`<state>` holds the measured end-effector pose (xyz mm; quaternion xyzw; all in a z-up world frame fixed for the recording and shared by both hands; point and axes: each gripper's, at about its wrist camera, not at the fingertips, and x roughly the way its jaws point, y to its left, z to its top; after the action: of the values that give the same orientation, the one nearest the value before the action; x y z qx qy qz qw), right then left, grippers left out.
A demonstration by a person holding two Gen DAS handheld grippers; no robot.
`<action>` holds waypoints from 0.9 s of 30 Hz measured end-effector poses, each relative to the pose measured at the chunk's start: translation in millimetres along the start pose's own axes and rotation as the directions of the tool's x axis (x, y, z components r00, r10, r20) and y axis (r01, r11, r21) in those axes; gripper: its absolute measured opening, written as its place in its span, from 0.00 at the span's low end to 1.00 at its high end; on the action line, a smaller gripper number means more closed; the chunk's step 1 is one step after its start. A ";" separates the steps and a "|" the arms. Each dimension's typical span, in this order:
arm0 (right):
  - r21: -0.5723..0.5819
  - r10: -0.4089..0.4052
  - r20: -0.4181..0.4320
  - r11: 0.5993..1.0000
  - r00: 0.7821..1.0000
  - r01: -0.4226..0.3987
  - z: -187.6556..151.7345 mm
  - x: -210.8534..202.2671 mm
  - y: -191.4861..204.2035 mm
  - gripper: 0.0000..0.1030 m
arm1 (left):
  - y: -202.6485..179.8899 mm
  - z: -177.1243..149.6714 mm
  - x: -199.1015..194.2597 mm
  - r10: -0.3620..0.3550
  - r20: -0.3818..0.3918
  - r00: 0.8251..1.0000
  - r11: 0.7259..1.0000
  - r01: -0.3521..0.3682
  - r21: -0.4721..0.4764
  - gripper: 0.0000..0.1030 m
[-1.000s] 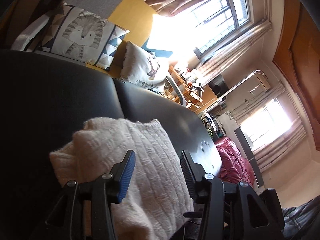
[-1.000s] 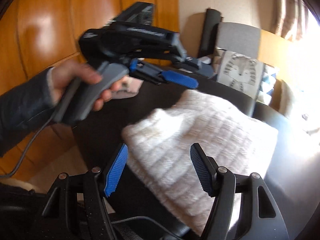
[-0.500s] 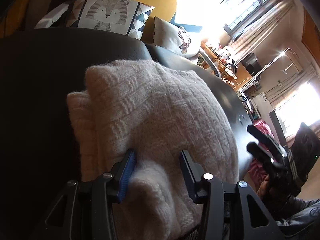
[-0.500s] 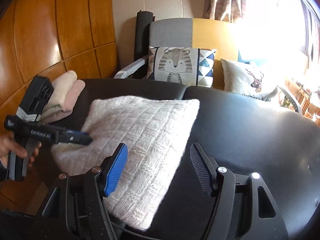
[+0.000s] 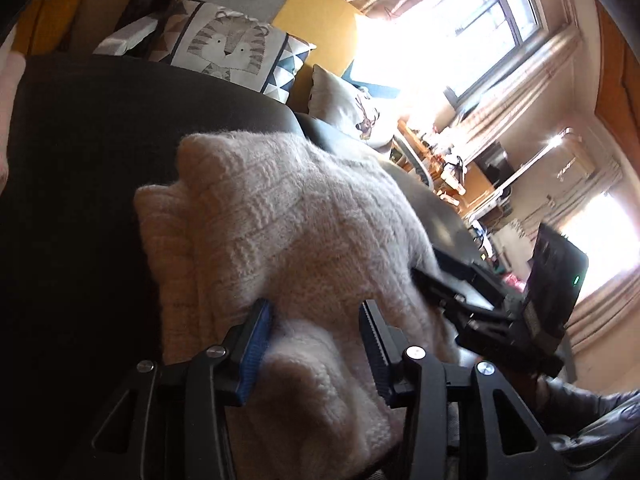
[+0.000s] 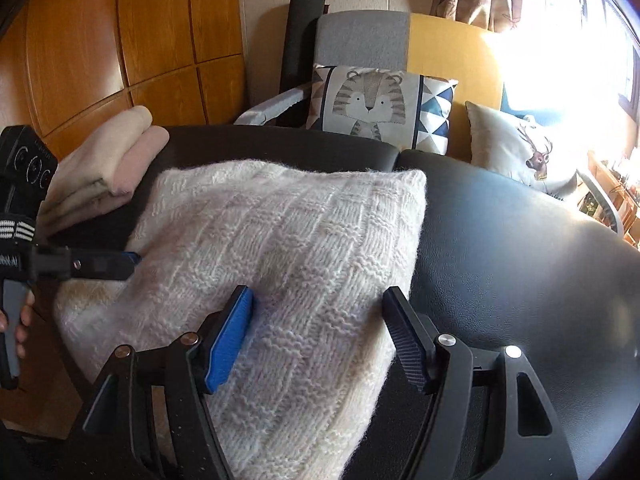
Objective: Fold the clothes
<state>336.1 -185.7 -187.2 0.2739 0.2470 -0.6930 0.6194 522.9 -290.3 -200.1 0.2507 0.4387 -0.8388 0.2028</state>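
Note:
A folded cream knitted sweater (image 6: pixel 280 240) lies on the black leather surface (image 6: pixel 520 260); it also shows in the left wrist view (image 5: pixel 288 232). My left gripper (image 5: pixel 316 332) is open, its jaws astride the sweater's near edge, which bulges between them. My right gripper (image 6: pixel 320 332) is open, with the sweater's near right corner between its jaws. In the right wrist view the left gripper (image 6: pixel 128 262) reaches in at the sweater's left edge. In the left wrist view the right gripper (image 5: pixel 436 276) sits at the sweater's right side.
Folded beige and pink clothes (image 6: pixel 104 168) are stacked at the back left of the surface. A tiger cushion (image 6: pixel 372 104) and a deer cushion (image 6: pixel 524 152) lean on the chair behind. Wooden panelling (image 6: pixel 100 48) lies to the left, a bright window (image 5: pixel 472 28) beyond.
Both grippers have closed in on the sweater from its near side. The right wrist view swung from the left hand round to the sweater, which now lies between both pairs of jaws.

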 end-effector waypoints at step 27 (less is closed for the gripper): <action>0.037 0.027 0.023 0.999 0.999 -0.027 -10.1 -3.1 -1.1 0.72 | 68.4 44.5 48.5 -0.159 -0.268 0.950 0.957 0.081 -0.279 1.00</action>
<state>336.0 -176.4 -192.4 0.2809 0.2230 -0.6922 0.6263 512.1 -369.8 -250.7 0.3133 0.5862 -0.7380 0.1165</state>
